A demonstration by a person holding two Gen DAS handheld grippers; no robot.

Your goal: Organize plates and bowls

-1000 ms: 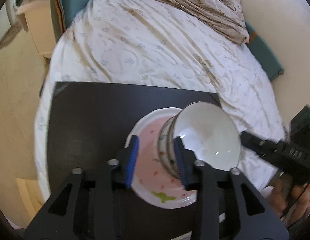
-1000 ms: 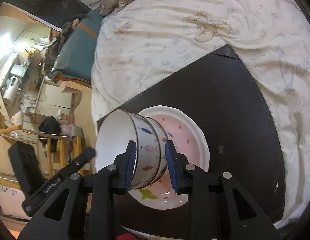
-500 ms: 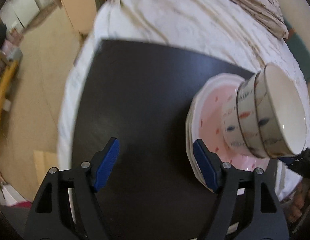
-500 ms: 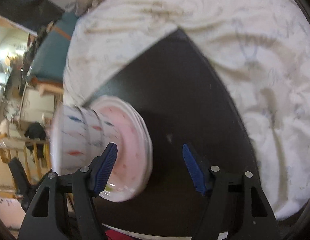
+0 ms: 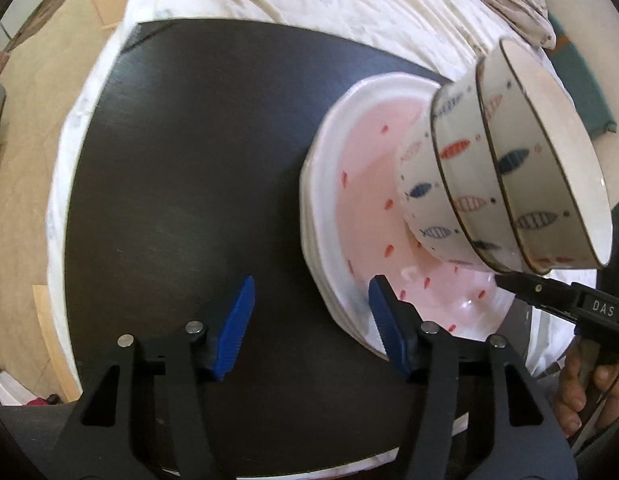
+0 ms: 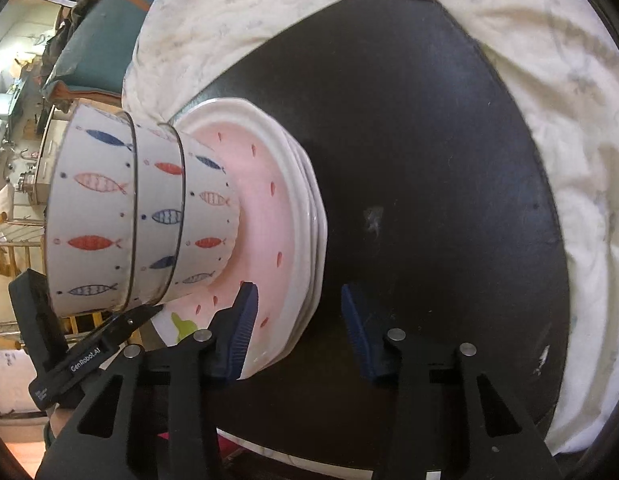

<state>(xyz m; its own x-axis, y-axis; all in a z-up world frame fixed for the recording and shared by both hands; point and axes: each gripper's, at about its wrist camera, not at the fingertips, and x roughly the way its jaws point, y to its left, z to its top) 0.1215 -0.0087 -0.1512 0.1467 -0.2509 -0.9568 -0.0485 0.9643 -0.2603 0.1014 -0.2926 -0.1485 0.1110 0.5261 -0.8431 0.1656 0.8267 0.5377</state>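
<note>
Bowls [image 5: 505,184] nested, standing in pink top plate [image 6: 269,216] of stack; both grippers' fingers released, empty.

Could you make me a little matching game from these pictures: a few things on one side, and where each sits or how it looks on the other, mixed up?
Things:
1. Bowls
2. Plates
3. Black board
4. Left gripper

Descriptions:
A. lies on the white bedsheet
B. open, holding nothing
C. nested, fish-patterned, resting on the top plate
D. white stack, pink in the middle, on the board

Pairs: 1-C, 2-D, 3-A, 4-B
</note>
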